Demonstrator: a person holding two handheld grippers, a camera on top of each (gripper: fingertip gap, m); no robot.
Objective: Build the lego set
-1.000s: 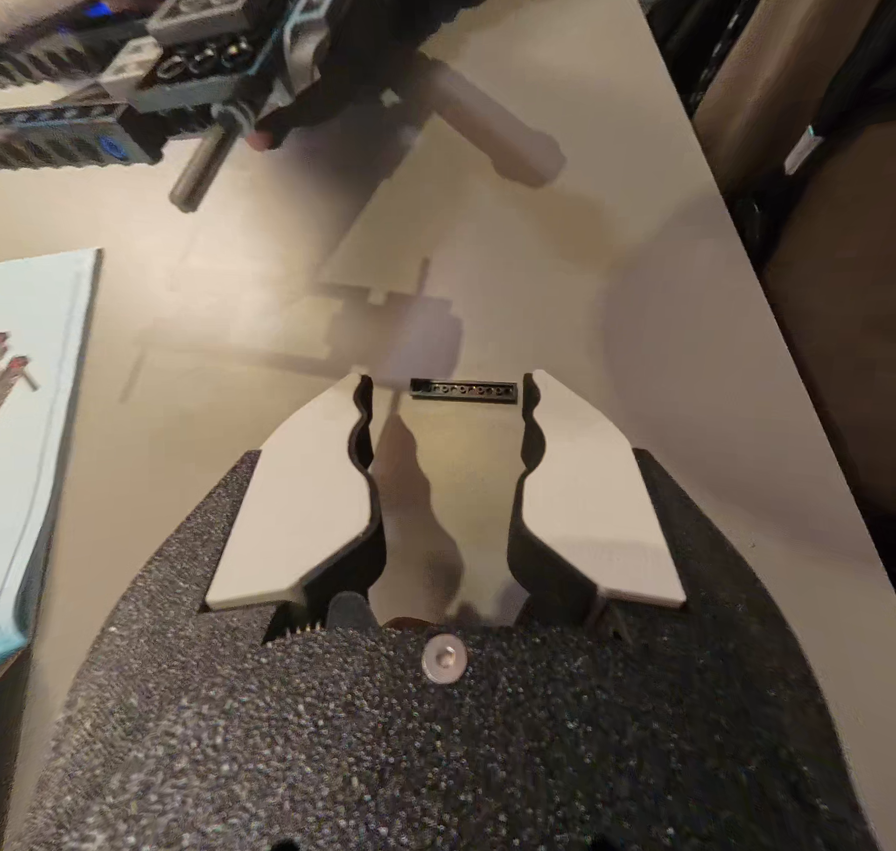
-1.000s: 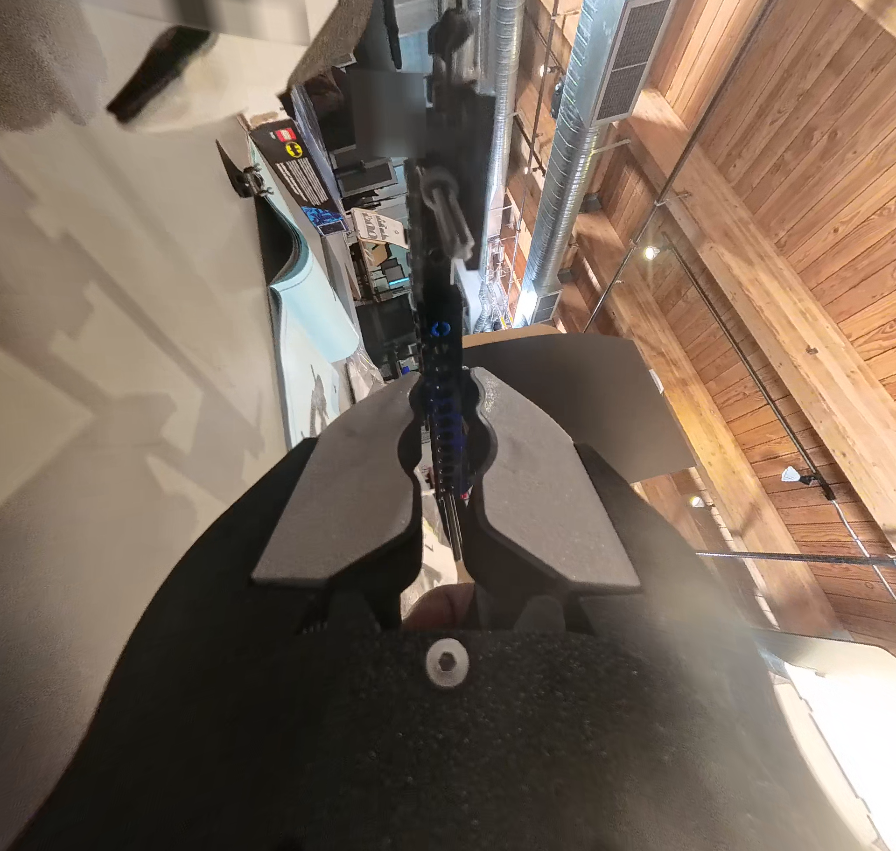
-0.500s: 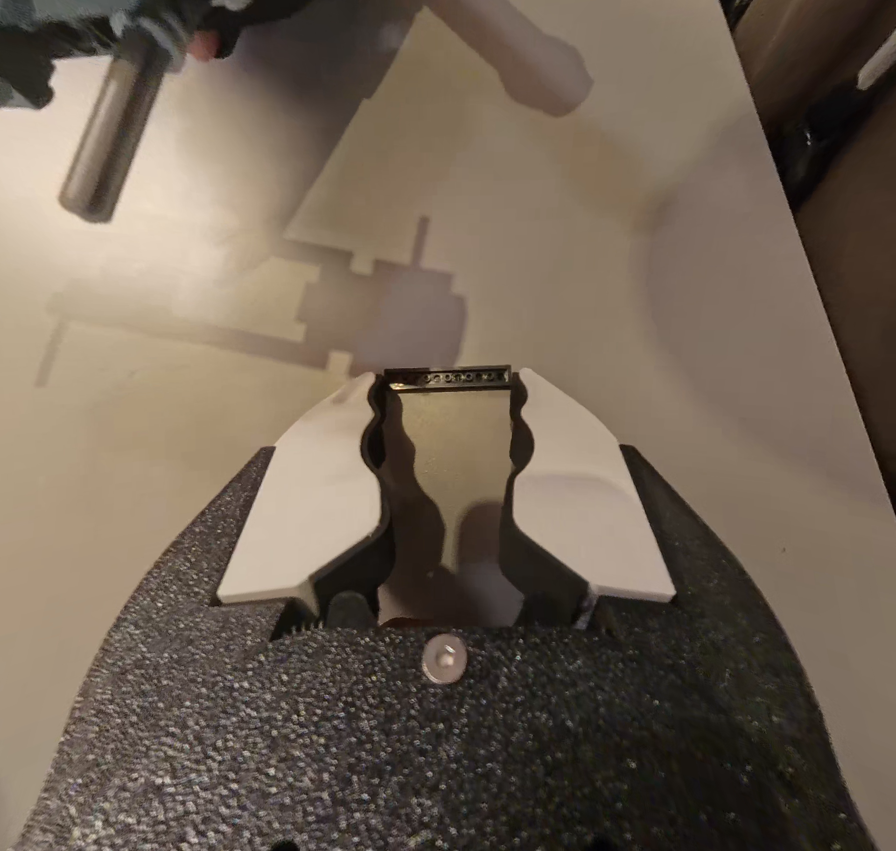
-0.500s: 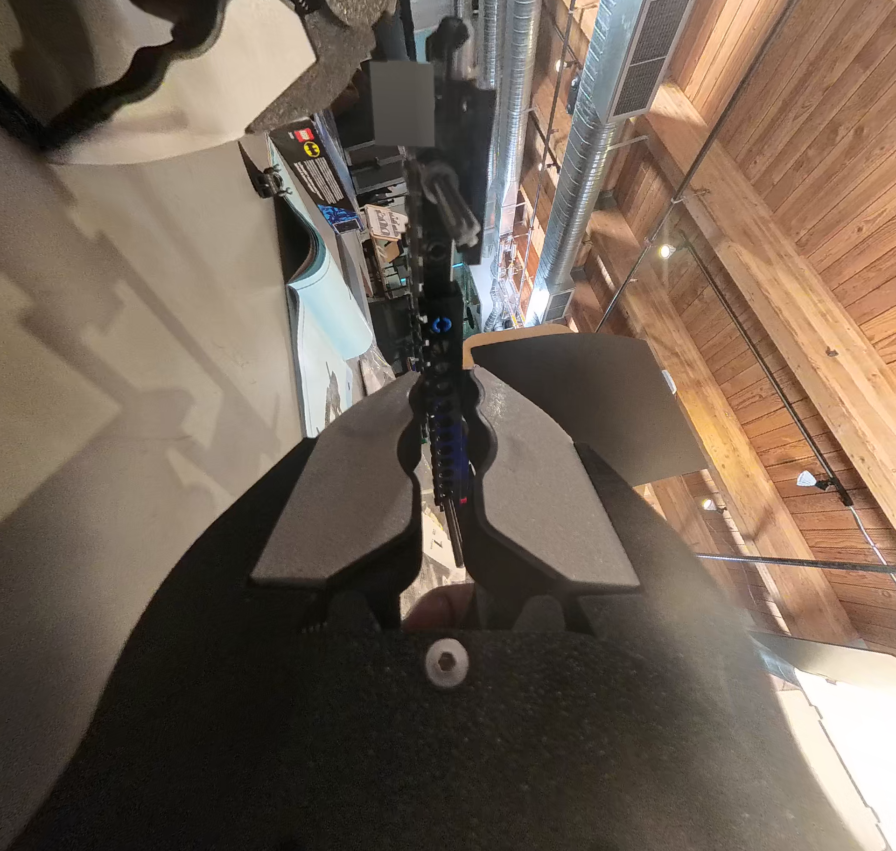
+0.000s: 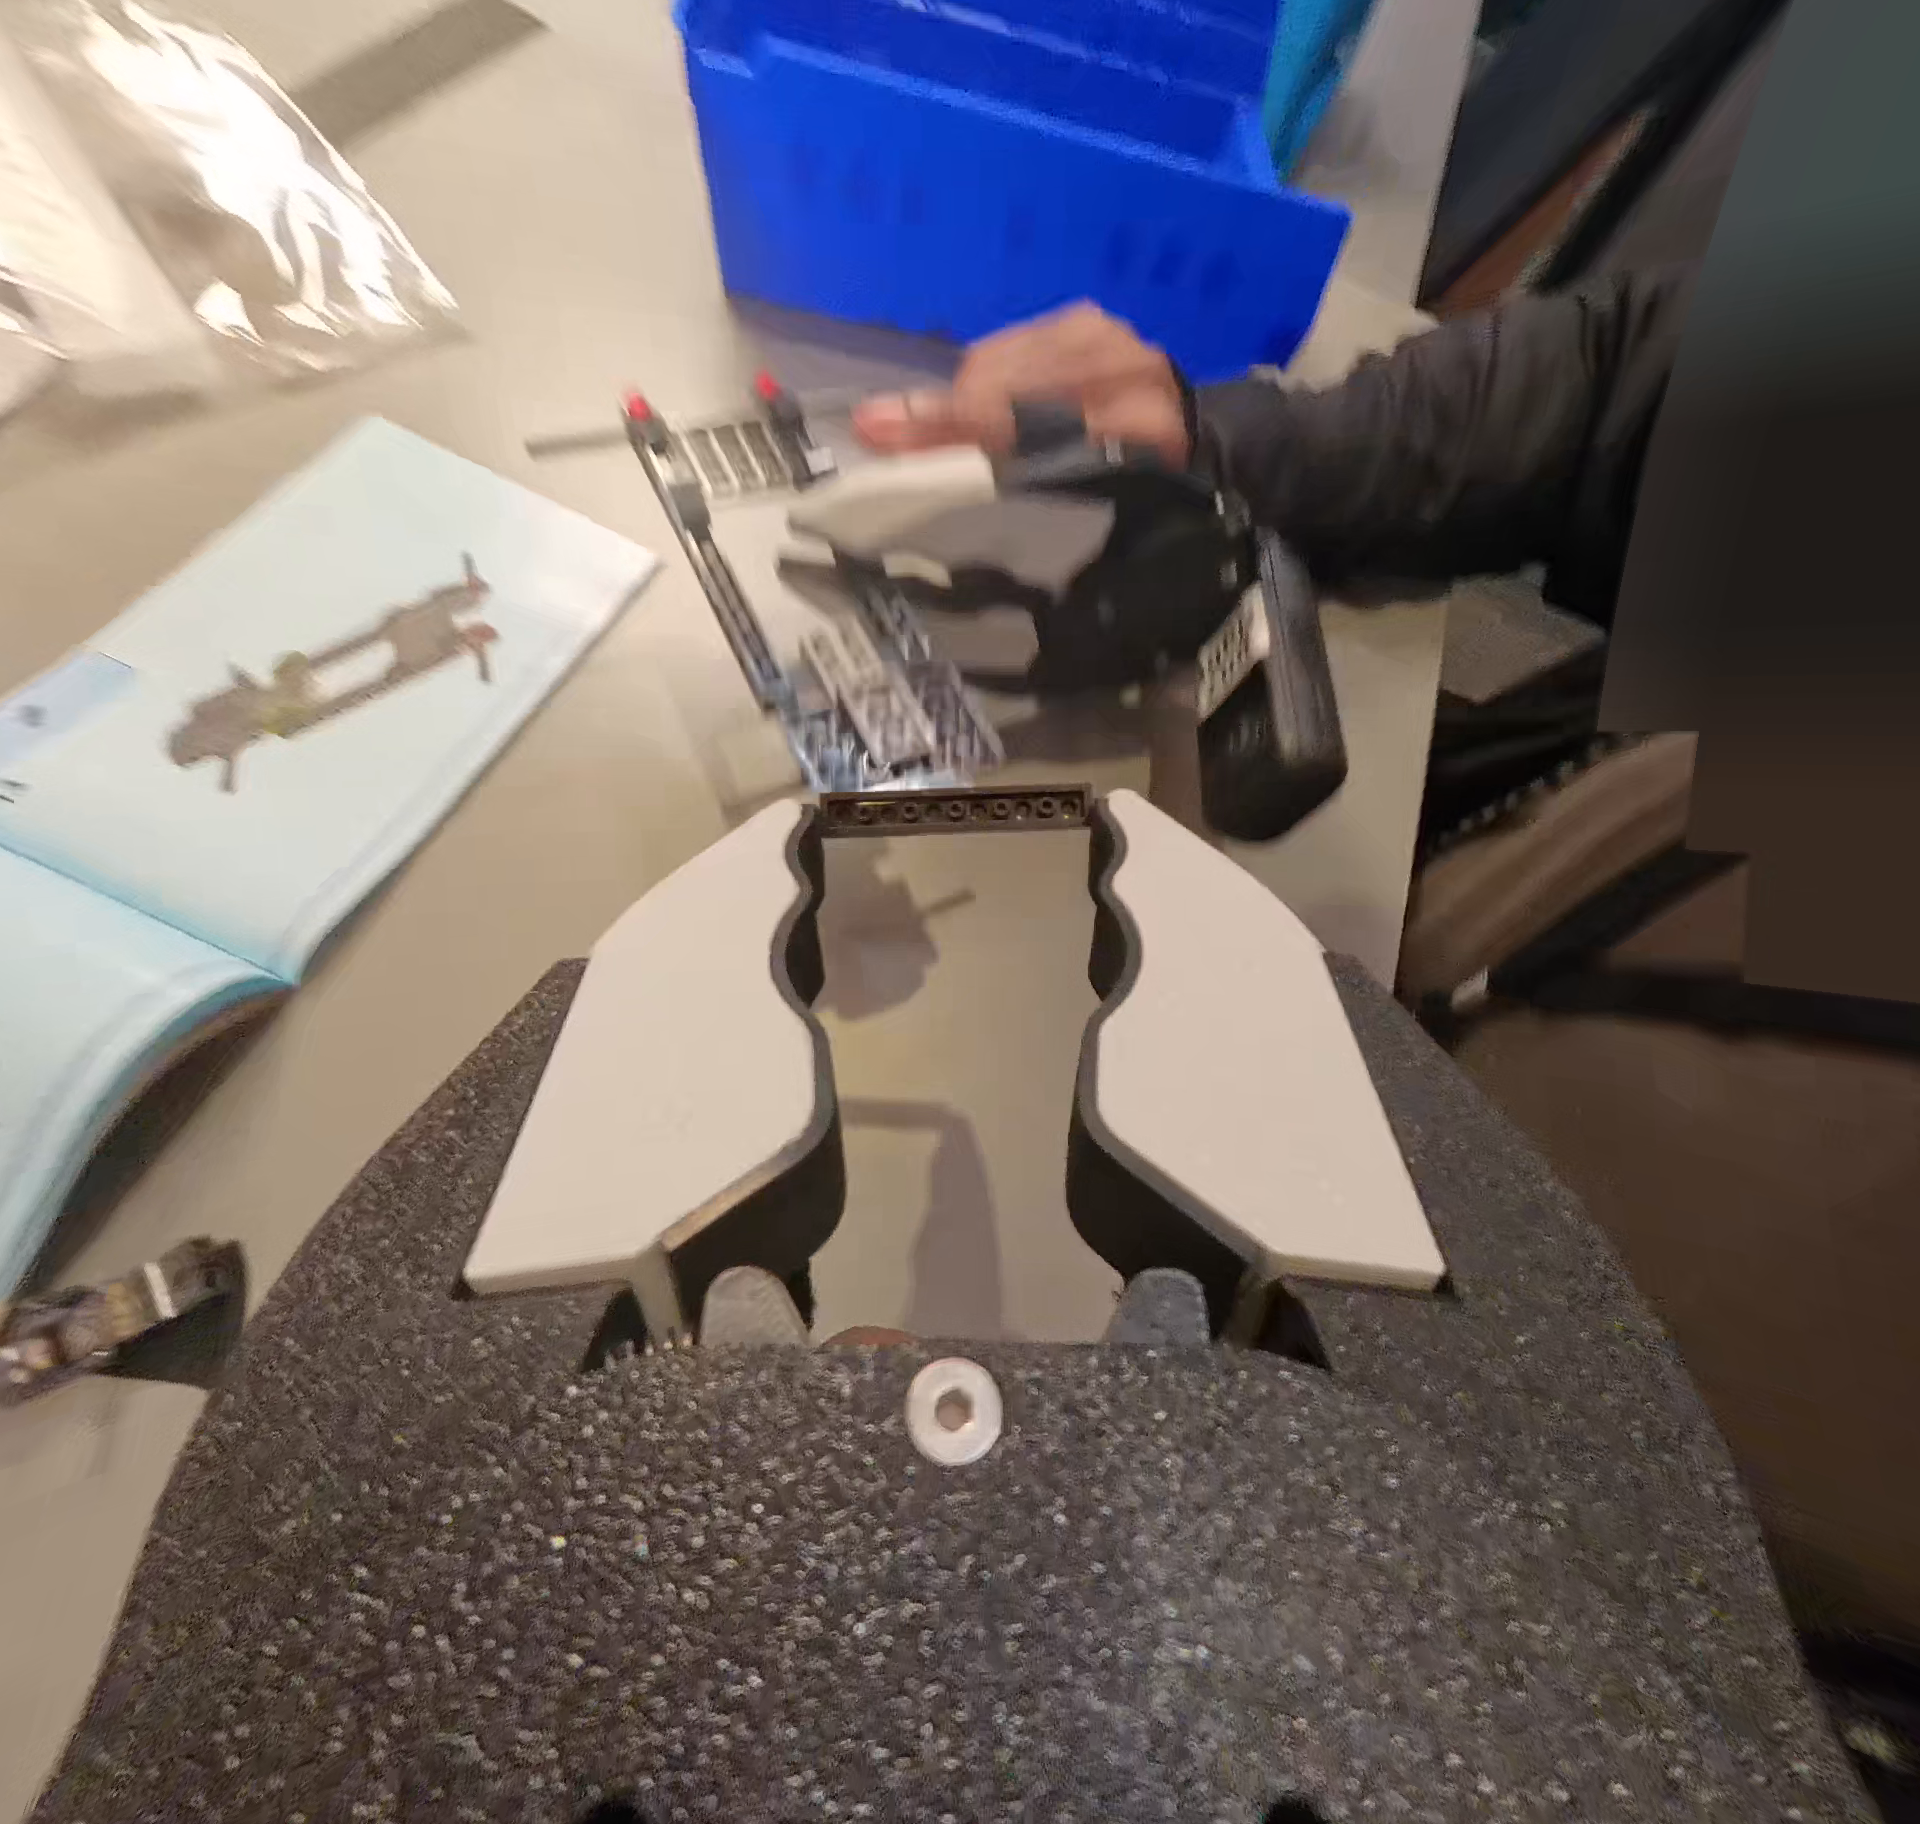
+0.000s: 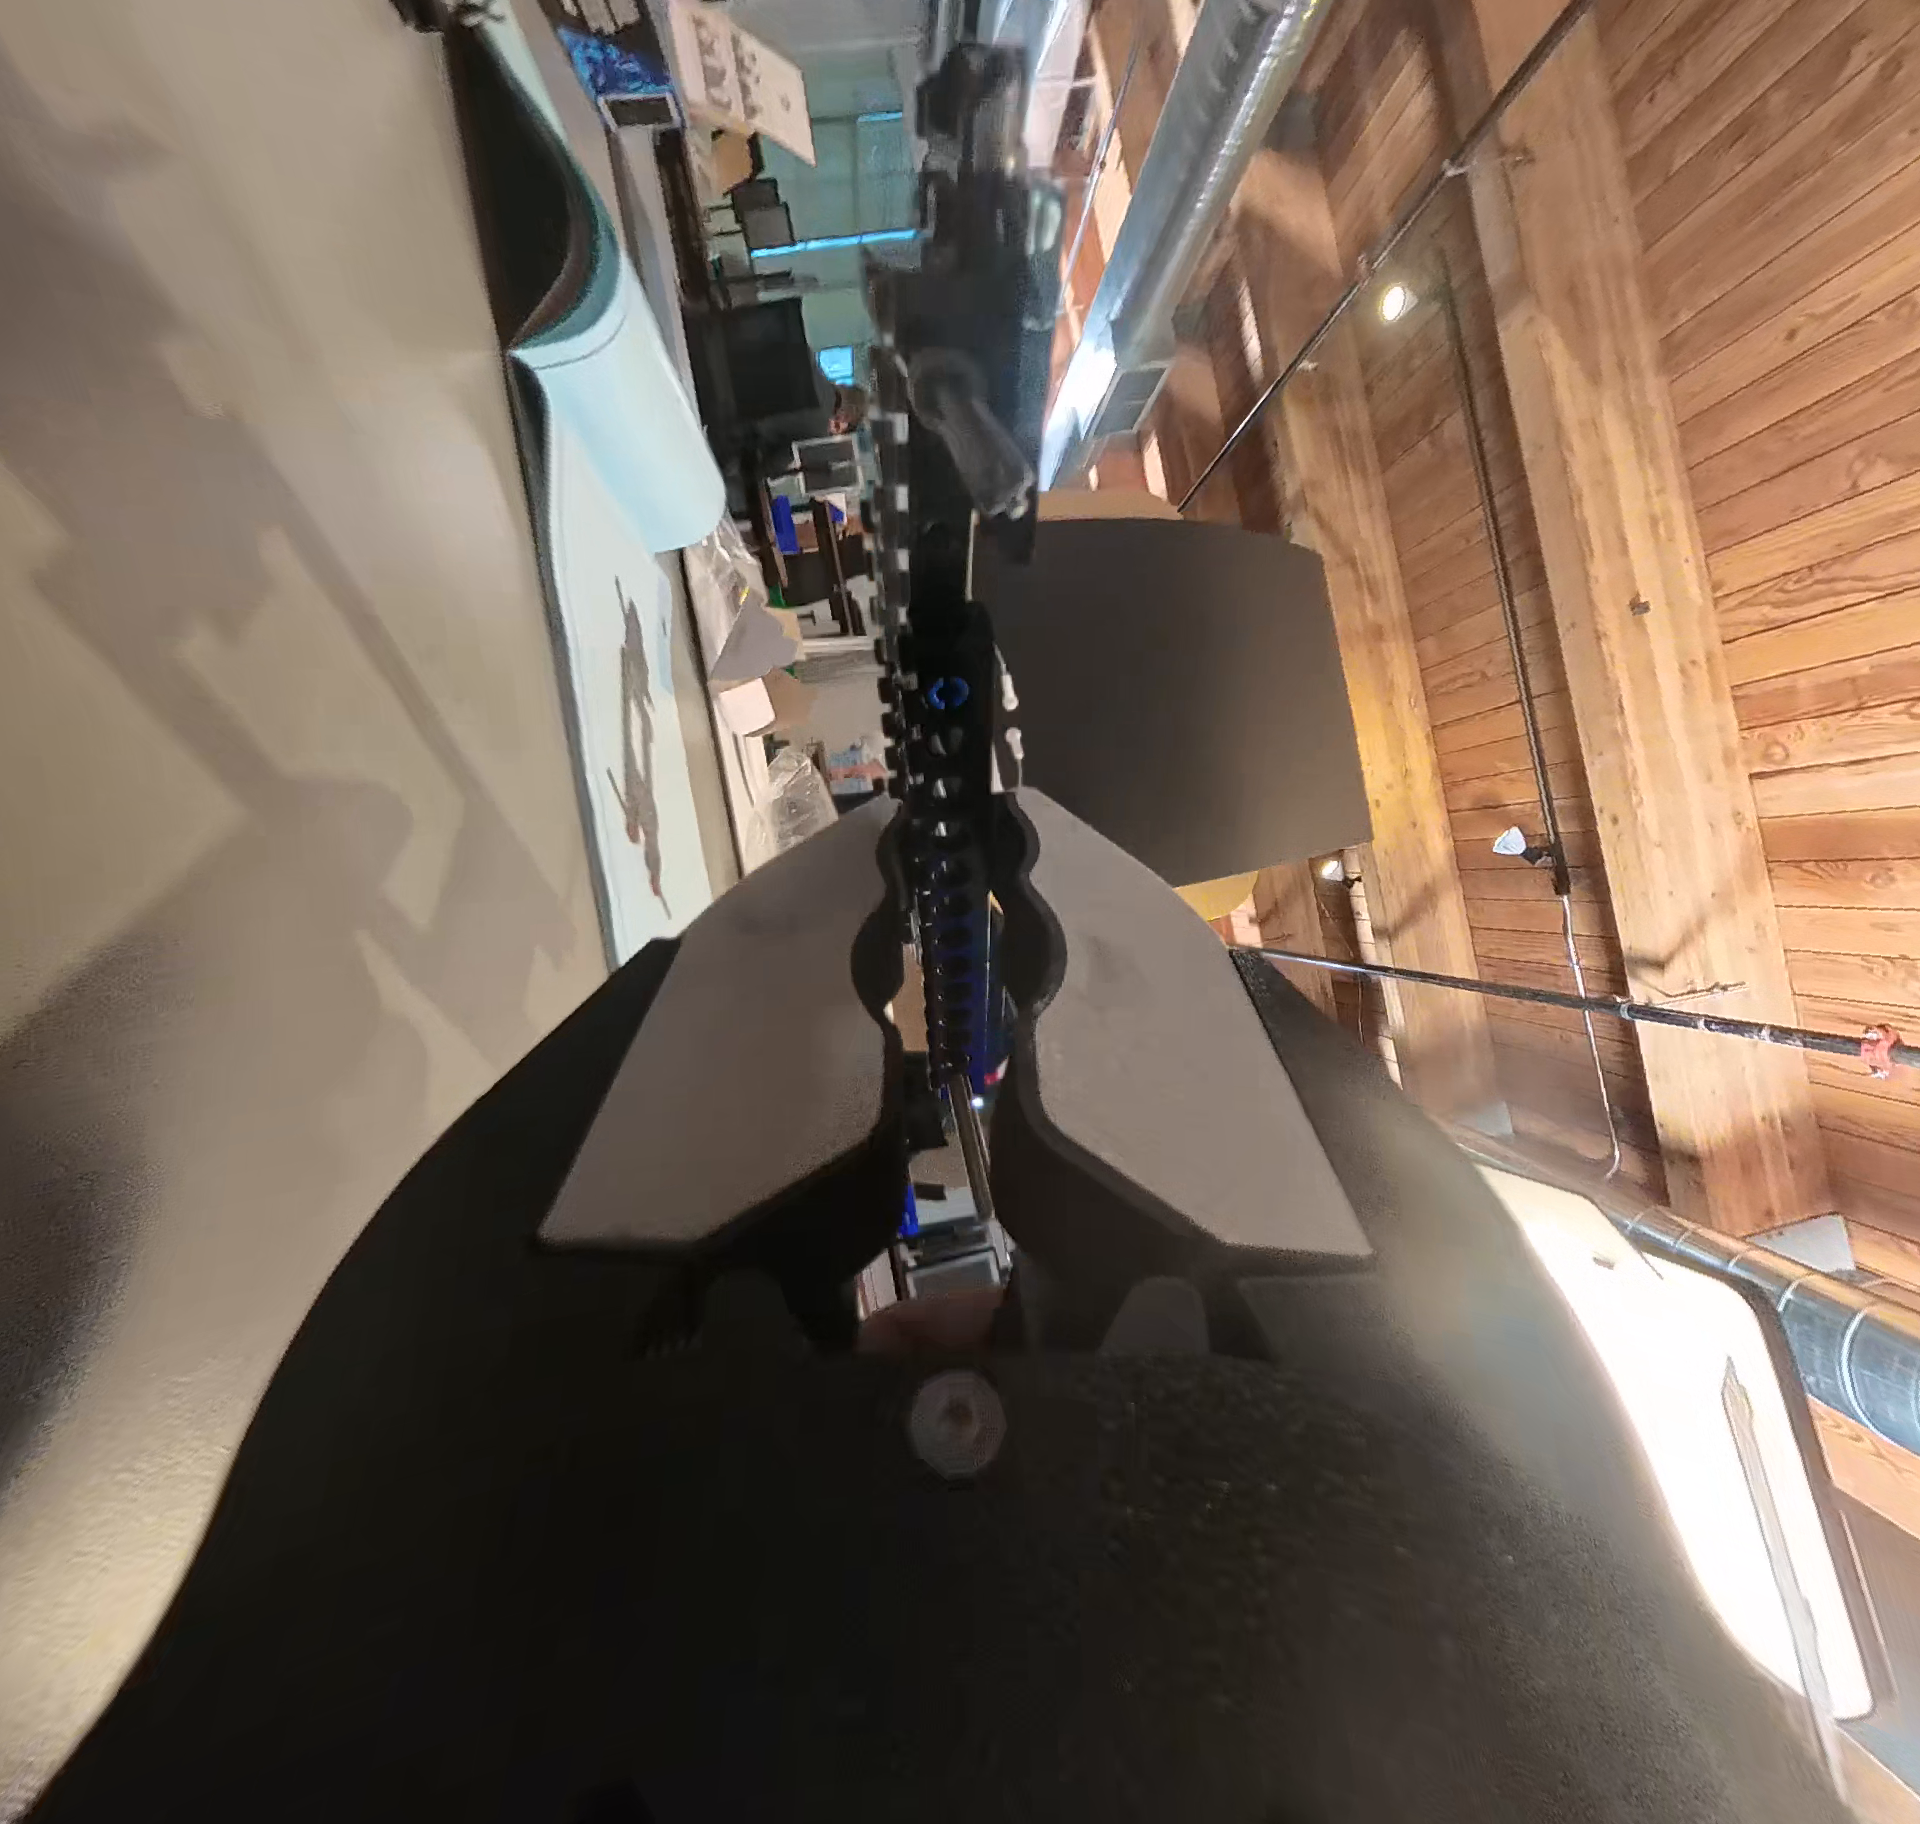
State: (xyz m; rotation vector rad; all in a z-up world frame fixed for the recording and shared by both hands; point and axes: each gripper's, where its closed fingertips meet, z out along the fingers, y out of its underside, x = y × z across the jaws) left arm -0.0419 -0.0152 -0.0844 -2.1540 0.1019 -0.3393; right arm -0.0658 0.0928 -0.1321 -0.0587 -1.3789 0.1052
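Left wrist view | my left gripper (image 5: 956,810) pinches a black studded plate (image 5: 956,810) end to end at the fingertips, above the table (image 5: 540,216) | right gripper (image 6: 951,839) clamps a black brick assembly (image 6: 951,694) | advice: keep plate level, squeeze steady.

A beige table (image 5: 582,216) carries an open booklet (image 5: 291,673), a blue bin (image 5: 997,133) and clear bags (image 5: 208,205)

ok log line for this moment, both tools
left tool: shut on thin black studded strip | right tool: shut on long black holed-beam assembly
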